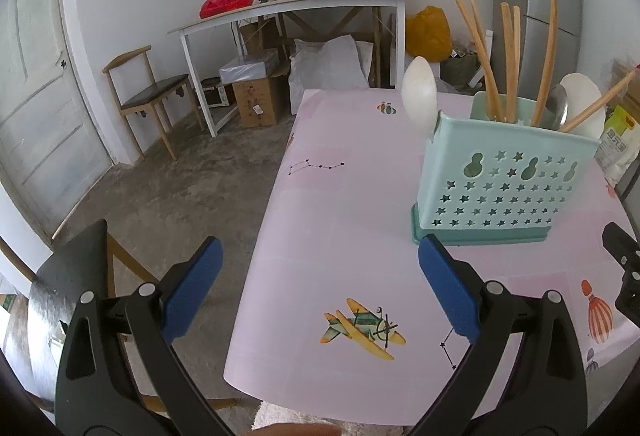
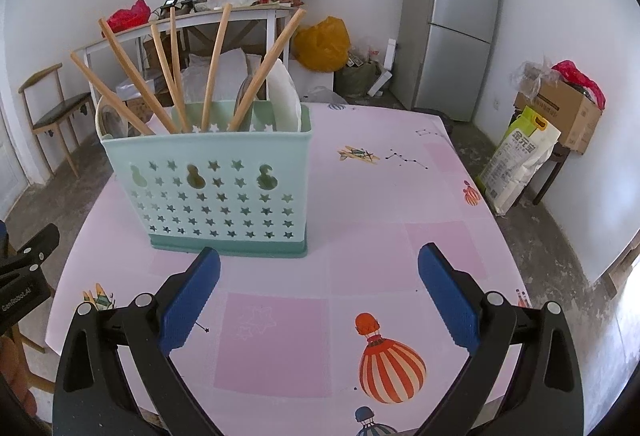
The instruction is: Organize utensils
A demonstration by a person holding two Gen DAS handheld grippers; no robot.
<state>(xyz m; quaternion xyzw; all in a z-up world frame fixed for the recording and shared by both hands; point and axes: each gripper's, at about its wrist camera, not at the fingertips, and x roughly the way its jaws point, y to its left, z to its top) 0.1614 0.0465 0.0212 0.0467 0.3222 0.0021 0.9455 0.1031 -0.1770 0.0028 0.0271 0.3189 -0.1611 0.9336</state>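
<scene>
A mint-green utensil caddy with star cut-outs stands on the pink table. It holds several wooden chopsticks, a white spoon at its left end, and a white spoon and a metal one at its right end. In the right wrist view the caddy stands just ahead, with chopsticks and a white spoon. My left gripper is open and empty over the table's left edge. My right gripper is open and empty, just in front of the caddy.
A wooden chair and a cluttered white side table stand behind on the left. A grey fridge stands at the back right. A rice bag and a cardboard box sit right of the table.
</scene>
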